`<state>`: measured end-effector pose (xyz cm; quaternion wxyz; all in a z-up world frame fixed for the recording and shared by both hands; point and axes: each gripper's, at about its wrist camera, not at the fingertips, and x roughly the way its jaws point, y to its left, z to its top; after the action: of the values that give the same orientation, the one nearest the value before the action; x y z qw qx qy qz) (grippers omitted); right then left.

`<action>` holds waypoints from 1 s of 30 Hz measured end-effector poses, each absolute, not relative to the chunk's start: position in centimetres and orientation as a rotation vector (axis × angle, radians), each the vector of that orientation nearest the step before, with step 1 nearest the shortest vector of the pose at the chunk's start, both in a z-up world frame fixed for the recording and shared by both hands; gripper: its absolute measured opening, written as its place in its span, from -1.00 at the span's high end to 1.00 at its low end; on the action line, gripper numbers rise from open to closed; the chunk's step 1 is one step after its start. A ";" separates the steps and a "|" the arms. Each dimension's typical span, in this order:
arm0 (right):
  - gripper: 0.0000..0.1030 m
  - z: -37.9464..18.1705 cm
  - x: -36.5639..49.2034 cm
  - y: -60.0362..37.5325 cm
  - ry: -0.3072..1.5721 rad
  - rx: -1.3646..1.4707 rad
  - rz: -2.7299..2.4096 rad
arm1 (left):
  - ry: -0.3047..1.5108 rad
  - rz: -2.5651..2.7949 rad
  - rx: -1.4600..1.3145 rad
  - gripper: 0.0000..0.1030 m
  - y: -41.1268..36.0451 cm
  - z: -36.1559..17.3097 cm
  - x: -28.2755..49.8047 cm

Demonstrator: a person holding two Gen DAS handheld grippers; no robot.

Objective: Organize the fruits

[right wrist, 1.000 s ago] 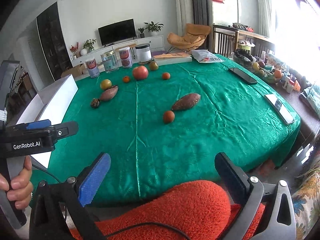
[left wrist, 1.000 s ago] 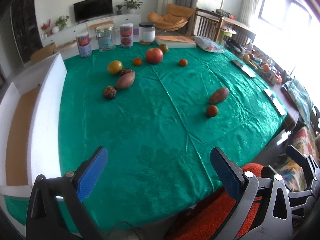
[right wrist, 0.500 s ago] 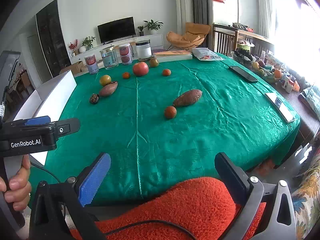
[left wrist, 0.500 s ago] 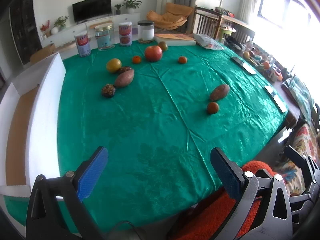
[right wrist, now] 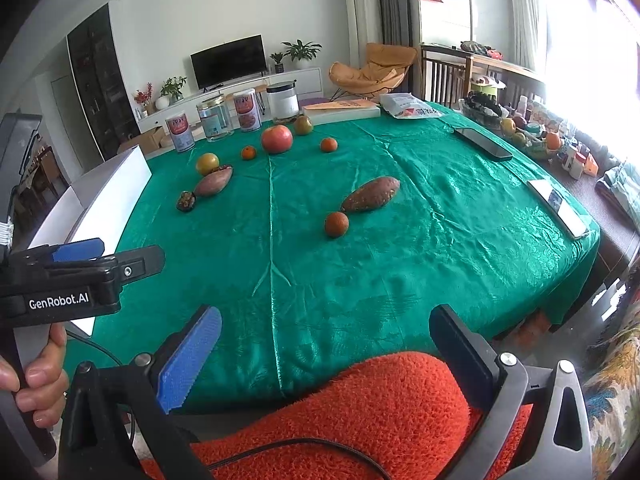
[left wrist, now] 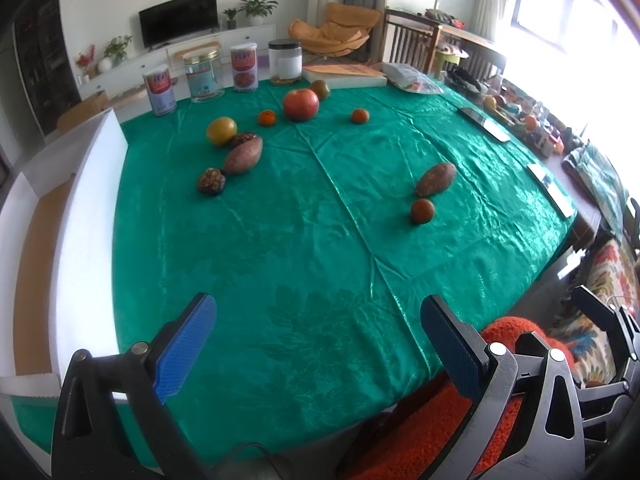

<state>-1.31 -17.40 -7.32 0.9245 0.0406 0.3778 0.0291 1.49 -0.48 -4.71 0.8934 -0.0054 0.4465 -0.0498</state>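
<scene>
Left wrist view: both cameras have crept slightly nearer the bench (left wrist: 320, 320); left hand-held gripper (left wrist: 316, 344) and right hand-held gripper (right wrist: 324, 344) stay spread, empty. Fruits, like the nearest orange (right wrist: 336, 224), lie untouched, so sorting hasn't begun.

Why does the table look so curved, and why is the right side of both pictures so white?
Fisheye lenses bend both views, so the green tablecloth bulges and dark corners ring each frame. In the left wrist view the window is blown out by daylight; in the right wrist view the same glare washes the right edge, and sheen streaks the cloth near the phone. The fruit stays fairly sharp.
</scene>
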 end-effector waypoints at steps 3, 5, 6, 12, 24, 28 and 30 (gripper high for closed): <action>-1.00 -7.2 -1.3 -17.4 0.776 0.083 0.061 | 0.930 -0.102 -0.011 -0.99 -0.5 -4.8 1.6; -1.00 -7.2 -1.2 -17.3 0.777 0.083 0.061 | 0.934 -0.102 -0.009 -0.99 -0.5 -4.9 1.6; -1.00 -7.2 -1.2 -17.3 0.777 0.083 0.061 | 0.936 -0.101 -0.008 -0.99 -0.5 -5.0 1.6; -1.00 -7.2 -1.1 -17.3 0.777 0.084 0.062 | 0.940 -0.096 -0.010 -0.99 -0.4 -5.2 1.7; -1.00 -7.4 -1.2 -17.1 0.782 0.081 0.060 | 0.946 -0.096 -0.005 -0.99 -0.5 -5.5 1.8; -1.00 -7.4 -1.2 -17.1 0.781 0.082 0.061 | 0.948 -0.096 -0.005 -0.99 -0.5 -5.5 1.8; -1.00 -7.5 -1.2 -17.1 0.782 0.081 0.061 | 0.948 -0.096 -0.005 -0.99 -0.5 -5.5 1.8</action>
<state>-1.15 -17.11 -7.45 0.9232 0.0395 0.3810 0.0295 1.78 -0.52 -5.52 0.8886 -0.0023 0.4563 -0.0461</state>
